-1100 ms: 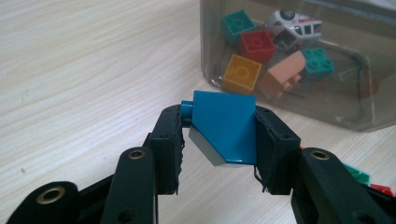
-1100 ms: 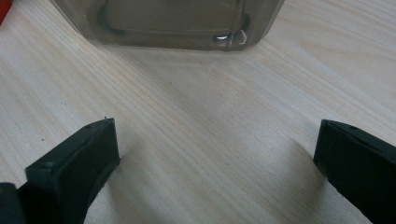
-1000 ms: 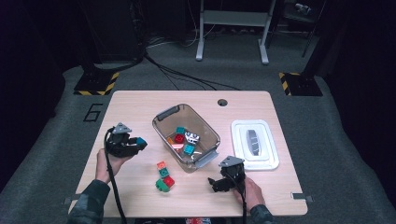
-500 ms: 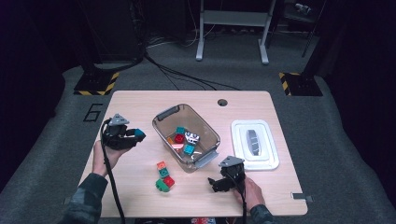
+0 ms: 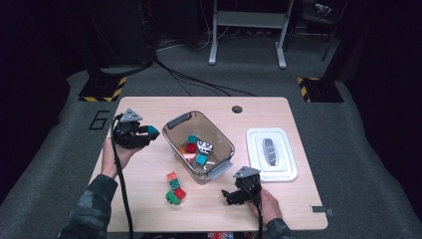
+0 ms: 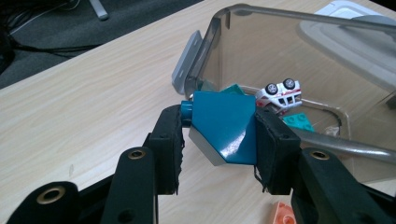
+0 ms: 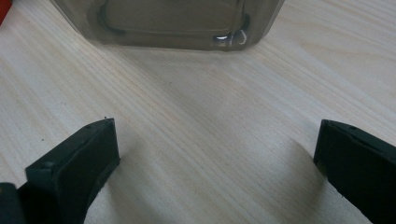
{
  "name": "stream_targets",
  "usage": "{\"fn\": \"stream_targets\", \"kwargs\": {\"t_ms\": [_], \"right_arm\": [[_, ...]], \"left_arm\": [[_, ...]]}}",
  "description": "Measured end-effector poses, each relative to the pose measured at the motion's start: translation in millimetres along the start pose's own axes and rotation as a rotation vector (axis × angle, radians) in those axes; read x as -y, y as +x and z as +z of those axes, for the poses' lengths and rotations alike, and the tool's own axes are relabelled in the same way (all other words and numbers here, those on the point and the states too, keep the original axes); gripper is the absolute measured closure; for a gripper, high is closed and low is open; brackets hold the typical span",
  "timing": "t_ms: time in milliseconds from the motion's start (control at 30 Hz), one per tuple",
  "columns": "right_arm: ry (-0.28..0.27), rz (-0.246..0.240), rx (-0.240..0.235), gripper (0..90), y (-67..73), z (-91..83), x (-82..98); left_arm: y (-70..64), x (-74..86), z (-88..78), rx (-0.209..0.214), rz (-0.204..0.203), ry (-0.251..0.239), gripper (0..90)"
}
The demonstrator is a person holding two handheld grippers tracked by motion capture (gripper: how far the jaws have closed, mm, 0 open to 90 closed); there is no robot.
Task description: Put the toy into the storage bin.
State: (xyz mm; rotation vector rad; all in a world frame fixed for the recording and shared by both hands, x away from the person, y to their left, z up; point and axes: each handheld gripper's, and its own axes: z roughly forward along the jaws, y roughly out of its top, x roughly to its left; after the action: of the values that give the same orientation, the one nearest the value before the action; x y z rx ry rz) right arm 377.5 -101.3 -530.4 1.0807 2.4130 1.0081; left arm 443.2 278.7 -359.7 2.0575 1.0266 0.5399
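Observation:
My left gripper is shut on a teal toy block, held in the air just left of the clear plastic bin. In the left gripper view both pads press the block's sides, with the bin wall right behind it. Inside the bin lie a small white toy car, teal and red bricks and an orange piece. My right gripper rests low on the table near the front edge, open, its jaws wide apart over bare wood in front of the bin's corner.
A small stack of red, green and orange bricks lies on the table in front of the bin. The bin's white lid lies at the right with a dark object on it. A cable hole sits near the table's far edge.
My left gripper has risen and moved toward the far side with the teal block, closer to the bin's left rim. The right gripper has stayed put.

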Motion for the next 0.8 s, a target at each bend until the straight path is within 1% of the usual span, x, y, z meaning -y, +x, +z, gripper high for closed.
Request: {"fn": "stream_targets", "kwargs": {"t_ms": [33,67,267,300,333,400,467,533,667,700,733,800], "right_arm": [[0.0,0.0,0.0,0.0,0.0,0.0,0.0],[0.0,0.0,0.0,0.0,0.0,0.0,0.0],[0.0,0.0,0.0,0.0,0.0,0.0,0.0],[0.0,0.0,0.0,0.0,0.0,0.0,0.0],[0.0,-0.001,0.0,0.0,0.0,0.0,0.0],[0.0,0.0,0.0,0.0,0.0,0.0,0.0],[0.001,-0.004,-0.001,0.0,-0.3,-0.1,0.0],[0.004,-0.015,-0.003,0.0,-1.0,-0.4,0.3],[0.004,-0.015,-0.003,0.0,-1.0,-0.4,0.3],[0.004,-0.015,-0.003,0.0,-1.0,-0.4,0.3],[0.004,-0.015,-0.003,0.0,-1.0,-0.4,0.3],[0.004,-0.016,-0.003,0.0,-1.0,-0.4,0.3]], "left_arm": [[-0.7,-2.5,0.1,0.002,0.006,0.003,57.2],[-1.8,-4.7,1.0,0.0,0.007,-0.005,57.2],[-8.6,-18.0,7.5,0.013,0.03,-0.002,57.2],[-10.5,-19.8,9.1,0.015,0.028,-0.005,57.2],[-11.1,-21.8,9.8,0.021,0.045,0.005,57.2],[-14.1,-24.9,12.5,0.025,0.055,0.006,57.2],[-18.0,-27.5,15.7,0.027,0.052,0.002,57.2],[-21.0,-30.1,18.8,0.033,0.058,0.003,57.2],[-27.4,-34.9,26.9,0.049,0.061,0.009,57.2],[-28.4,-35.9,29.0,0.051,0.072,0.018,57.2],[-30.5,-36.2,31.9,0.054,0.065,0.015,57.2],[-33.3,-37.0,36.5,0.061,0.072,0.018,57.2]]}}
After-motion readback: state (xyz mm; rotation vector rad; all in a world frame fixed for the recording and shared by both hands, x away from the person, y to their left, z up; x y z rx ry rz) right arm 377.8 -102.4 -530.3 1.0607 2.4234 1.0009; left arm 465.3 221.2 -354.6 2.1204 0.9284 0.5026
